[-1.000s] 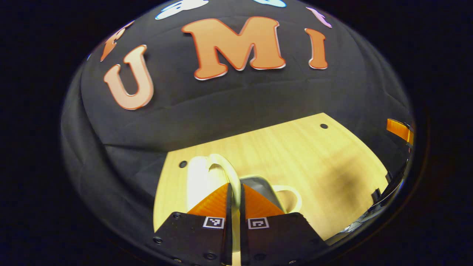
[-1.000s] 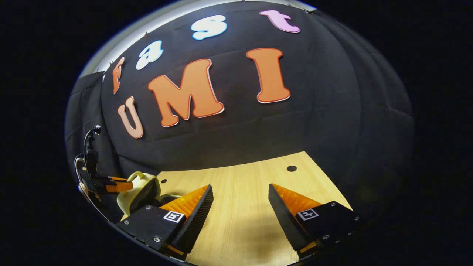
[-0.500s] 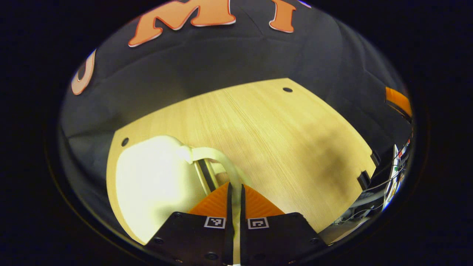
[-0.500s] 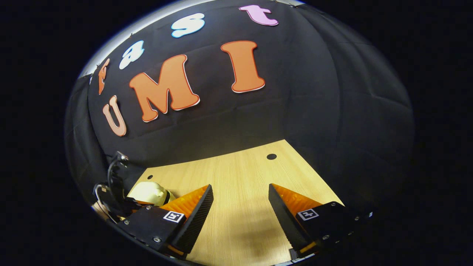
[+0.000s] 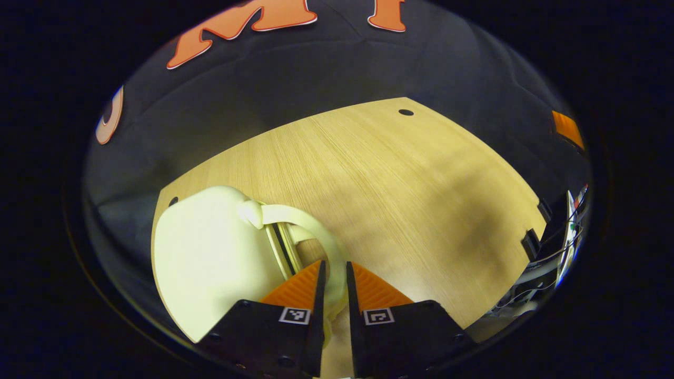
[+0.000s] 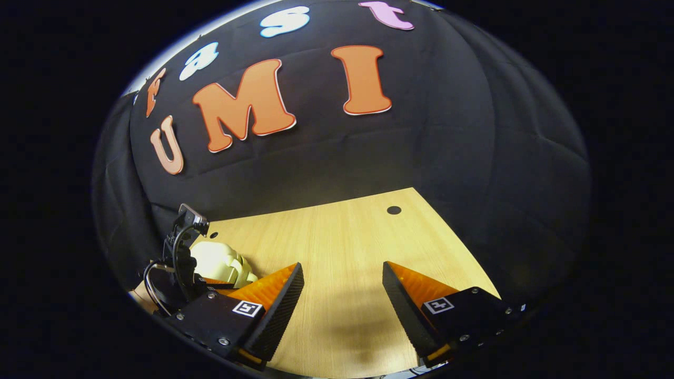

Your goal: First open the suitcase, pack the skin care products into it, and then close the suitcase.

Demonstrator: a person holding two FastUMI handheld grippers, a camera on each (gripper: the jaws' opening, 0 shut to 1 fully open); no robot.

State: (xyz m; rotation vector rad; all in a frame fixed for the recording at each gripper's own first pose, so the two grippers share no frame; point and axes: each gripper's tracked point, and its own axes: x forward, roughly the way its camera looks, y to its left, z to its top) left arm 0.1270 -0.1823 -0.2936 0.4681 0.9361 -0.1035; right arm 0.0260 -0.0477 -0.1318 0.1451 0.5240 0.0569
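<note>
The left gripper [image 5: 333, 273] has its two fingers drawn nearly together on the pale curved handle [image 5: 316, 229] that runs up between them; both appear to press on it, with only the handle's thickness left in the gap. Just beyond and to the left of those fingers lies the cream suitcase [image 5: 210, 258], flat on the wooden table [image 5: 410, 189], a dark seam showing where its two halves meet beside the handle's root. The halves look nearly closed, though whether they have latched cannot be told. The right gripper [image 6: 342, 287] stands wide open with nothing between its fingers, bare tabletop ahead of it; the suitcase sits well off to its left, beside the left gripper's body. My reading is that the risks sit with the handle grip: it is thin and rounded, so a sideways pull could let it slip out, or drag the light case across the table instead of shutting it. Nothing steadies the shell, so releasing early could let the halves gape
</note>
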